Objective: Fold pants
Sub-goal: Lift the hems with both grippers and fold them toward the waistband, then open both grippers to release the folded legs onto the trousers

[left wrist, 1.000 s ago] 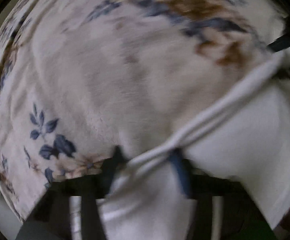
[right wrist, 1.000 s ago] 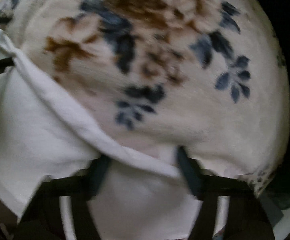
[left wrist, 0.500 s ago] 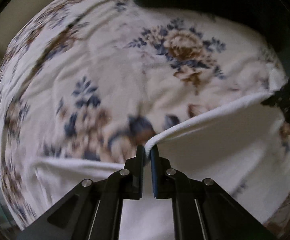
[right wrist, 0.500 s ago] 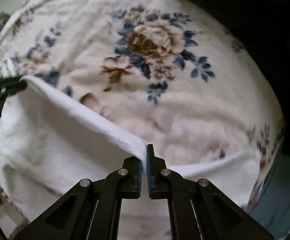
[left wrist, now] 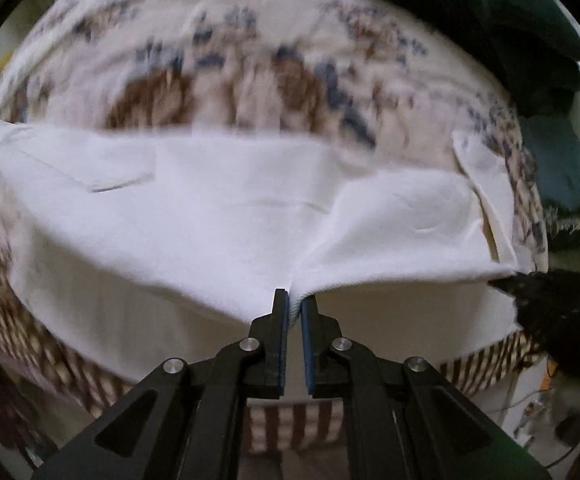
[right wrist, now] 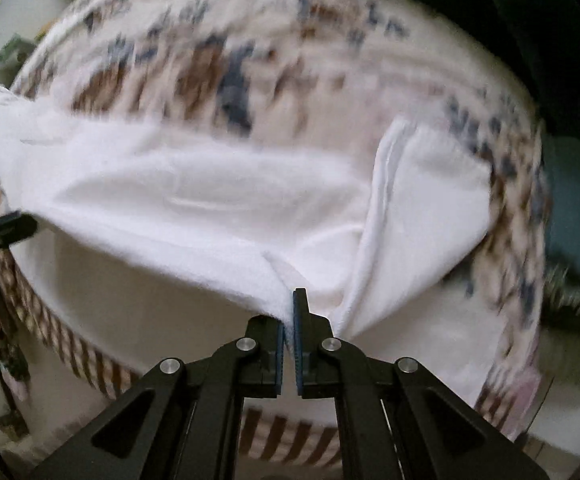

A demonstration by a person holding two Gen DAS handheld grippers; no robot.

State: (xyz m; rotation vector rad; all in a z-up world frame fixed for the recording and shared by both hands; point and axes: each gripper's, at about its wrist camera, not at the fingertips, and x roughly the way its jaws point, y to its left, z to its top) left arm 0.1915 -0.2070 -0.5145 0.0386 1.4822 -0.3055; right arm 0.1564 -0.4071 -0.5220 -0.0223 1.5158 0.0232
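Observation:
White pants (left wrist: 218, 208) lie spread over a floral blanket (left wrist: 218, 80), also shown in the right wrist view (right wrist: 194, 200). My left gripper (left wrist: 294, 300) is shut on the pants' near edge, lifted off the bed. My right gripper (right wrist: 290, 308) is shut on the same edge further right. The edge hangs stretched between both grippers. The right gripper shows at the right edge of the left wrist view (left wrist: 529, 284); the left gripper shows at the left edge of the right wrist view (right wrist: 6, 228). A pocket seam (left wrist: 118, 184) shows on the pants.
The floral blanket (right wrist: 230, 52) covers the bed, with a striped border (left wrist: 290, 424) hanging at the near side. Dark green fabric (left wrist: 489, 20) lies at the far right, a teal cushion (left wrist: 561, 168) below it.
Both grippers have pulled back and up from the bed while holding the pants' edge. More of the pants and the bed's near side now show.

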